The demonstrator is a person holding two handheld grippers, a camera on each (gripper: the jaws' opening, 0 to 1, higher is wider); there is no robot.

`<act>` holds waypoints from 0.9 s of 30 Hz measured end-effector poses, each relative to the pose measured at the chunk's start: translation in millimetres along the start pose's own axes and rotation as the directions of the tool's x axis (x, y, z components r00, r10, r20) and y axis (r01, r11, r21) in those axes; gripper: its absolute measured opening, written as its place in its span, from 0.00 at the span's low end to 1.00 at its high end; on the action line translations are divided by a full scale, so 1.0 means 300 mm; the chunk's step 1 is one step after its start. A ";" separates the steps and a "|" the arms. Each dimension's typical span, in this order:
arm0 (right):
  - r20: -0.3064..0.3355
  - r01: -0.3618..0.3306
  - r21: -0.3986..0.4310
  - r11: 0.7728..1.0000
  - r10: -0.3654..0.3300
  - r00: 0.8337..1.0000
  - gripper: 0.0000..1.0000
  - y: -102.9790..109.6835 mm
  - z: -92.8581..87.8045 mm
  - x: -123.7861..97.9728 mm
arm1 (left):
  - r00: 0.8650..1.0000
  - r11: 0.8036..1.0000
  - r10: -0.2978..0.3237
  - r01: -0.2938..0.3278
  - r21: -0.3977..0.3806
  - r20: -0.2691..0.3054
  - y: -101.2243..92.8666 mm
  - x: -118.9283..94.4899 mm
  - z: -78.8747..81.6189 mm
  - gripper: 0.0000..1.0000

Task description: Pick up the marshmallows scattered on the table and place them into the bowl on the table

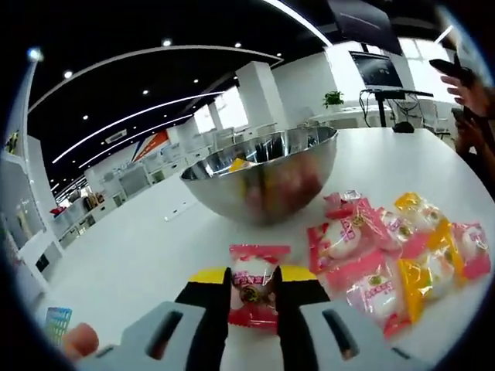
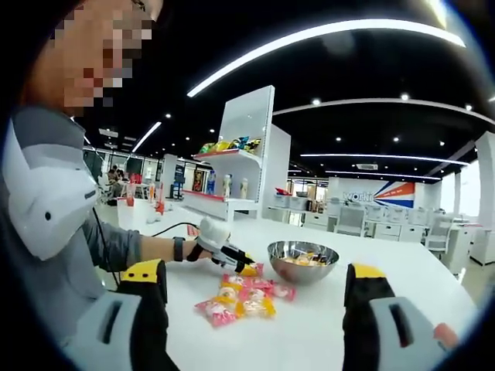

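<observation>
Left tongs [image 1: 252,297]: I've clamped a pink marshmallow packet [image 1: 254,287], bound for the bowl [image 1: 263,174].
Right tongs [image 2: 255,297]: wide, empty, held back from the bench [image 2: 309,332].

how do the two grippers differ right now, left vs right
The left gripper has its jaws closed on a pink-wrapped marshmallow; the right gripper stands wide open with nothing between its jaws. The left gripper works low at the table just in front of the bowl, while the right gripper is held back, well away from the bowl and the marshmallow pile. Both have black jaws with yellow tips.
</observation>
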State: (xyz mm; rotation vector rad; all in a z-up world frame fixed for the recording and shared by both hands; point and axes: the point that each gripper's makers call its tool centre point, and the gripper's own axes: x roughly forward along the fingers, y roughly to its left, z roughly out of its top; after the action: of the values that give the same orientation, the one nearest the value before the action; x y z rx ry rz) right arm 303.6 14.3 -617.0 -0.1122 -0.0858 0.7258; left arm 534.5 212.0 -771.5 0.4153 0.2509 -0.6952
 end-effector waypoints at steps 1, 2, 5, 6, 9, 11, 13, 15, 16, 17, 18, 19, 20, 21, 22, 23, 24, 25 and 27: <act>0.000 0.000 0.000 1.000 0.000 1.000 0.90 0.000 0.000 0.000 | 1.000 1.000 -0.001 0.001 0.004 0.001 0.011 -0.006 0.004 0.23; 0.000 -0.001 -0.001 1.000 0.001 1.000 0.90 0.000 0.000 0.000 | 1.000 1.000 -0.002 0.002 0.007 0.002 0.021 -0.013 0.007 0.23; 0.002 -0.003 -0.003 1.000 0.003 1.000 0.90 0.001 0.001 0.001 | 1.000 1.000 -0.005 0.004 0.013 0.008 0.024 -0.052 0.025 0.23; 0.002 -0.003 -0.004 1.000 0.003 1.000 0.89 0.001 0.001 0.002 | 1.000 1.000 -0.013 0.013 0.011 0.009 0.019 -0.071 0.035 0.22; 0.000 -0.004 -0.003 1.000 0.004 1.000 0.89 -0.001 -0.001 0.003 | 0.999 0.998 -0.035 0.034 0.052 0.029 -0.005 -0.160 0.085 0.22; 0.001 -0.004 -0.003 1.000 0.004 1.000 0.89 -0.003 -0.002 0.003 | 0.998 0.998 -0.039 0.036 0.054 0.043 -0.011 -0.223 0.122 0.22; 0.002 -0.004 -0.001 1.000 0.004 1.000 0.89 -0.005 -0.003 0.004 | 0.998 0.998 -0.043 0.040 0.051 0.056 -0.010 -0.262 0.145 0.22; 0.003 -0.005 0.001 1.000 0.005 1.000 0.89 -0.008 -0.004 0.007 | 0.996 0.998 -0.048 0.045 0.046 0.073 -0.012 -0.325 0.179 0.22; 0.004 -0.006 0.001 1.000 0.006 1.000 0.89 -0.009 -0.006 0.011 | 0.995 0.998 -0.046 0.042 0.045 0.087 -0.013 -0.366 0.201 0.22; 0.002 -0.008 0.002 1.000 0.008 1.000 0.89 -0.009 -0.010 0.015 | 0.994 0.998 -0.046 0.041 0.046 0.101 -0.018 -0.406 0.221 0.22; -0.001 -0.011 0.004 1.000 0.011 1.000 0.89 -0.008 -0.013 0.018 | 0.993 0.998 -0.046 0.041 0.049 0.109 -0.023 -0.434 0.234 0.22; -0.002 -0.012 0.005 1.000 0.012 1.000 0.89 -0.008 -0.015 0.020 | 0.993 0.998 -0.044 0.039 0.054 0.112 -0.029 -0.460 0.244 0.22; -0.005 -0.014 0.004 1.000 0.015 1.000 0.89 -0.006 -0.017 0.023 | 0.993 0.997 -0.043 0.037 0.062 0.113 -0.036 -0.487 0.253 0.22; -0.006 -0.017 0.003 1.000 0.017 1.000 0.89 -0.004 -0.019 0.026 | 0.992 0.997 -0.043 0.035 0.067 0.118 -0.042 -0.515 0.264 0.22; -0.008 -0.019 0.001 1.000 0.019 1.000 0.89 -0.003 -0.021 0.028 | 0.991 0.997 -0.043 0.034 0.065 0.128 -0.049 -0.543 0.276 0.22; -0.009 -0.019 0.000 1.000 0.019 1.000 0.89 -0.003 -0.022 0.029 | 0.989 0.998 -0.043 0.035 0.059 0.139 -0.054 -0.560 0.285 0.22; -0.011 -0.019 -0.002 1.000 0.019 1.000 0.89 -0.004 -0.024 0.031 | 0.986 0.998 -0.050 0.043 0.045 0.161 -0.070 -0.593 0.302 0.22; -0.013 -0.018 -0.003 1.000 0.018 1.000 0.89 -0.006 -0.026 0.033 | 0.985 0.998 -0.053 0.047 0.040 0.164 -0.076 -0.608 0.304 0.22; -0.017 -0.018 -0.004 1.000 0.018 1.000 0.89 -0.007 -0.028 0.034 | 0.983 0.998 -0.055 0.051 0.032 0.175 -0.096 -0.648 0.313 0.22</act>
State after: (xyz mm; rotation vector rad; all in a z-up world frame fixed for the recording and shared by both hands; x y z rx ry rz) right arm 313.6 18.9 -624.8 -0.1233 -0.0699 0.7423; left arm 379.0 260.0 -626.7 0.3722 0.0854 -0.7837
